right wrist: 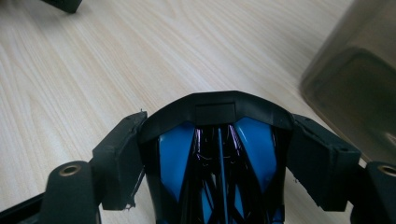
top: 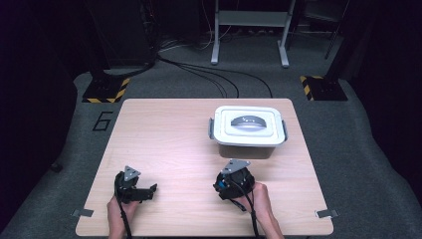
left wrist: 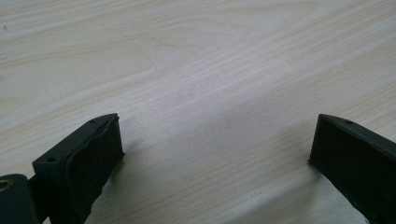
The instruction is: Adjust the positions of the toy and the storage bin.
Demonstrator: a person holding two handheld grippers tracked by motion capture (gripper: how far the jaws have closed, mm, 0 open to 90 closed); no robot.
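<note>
Two grippers rest low at the table's (top: 164, 129) near edge; a lidded box (top: 249, 130) stands far right.
Left gripper (left wrist: 215, 140): jaws wide, nothing between; right gripper (right wrist: 217, 149), just near of the box, clamps a black-and-blue object (right wrist: 217, 140).

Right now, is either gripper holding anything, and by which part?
The right gripper clamps a black-and-blue object by its two sides; what it is cannot be told. The left gripper is open and empty.

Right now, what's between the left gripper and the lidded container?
In the high view, only bare wooden table lies between the left gripper and the white-lidded container.
</note>
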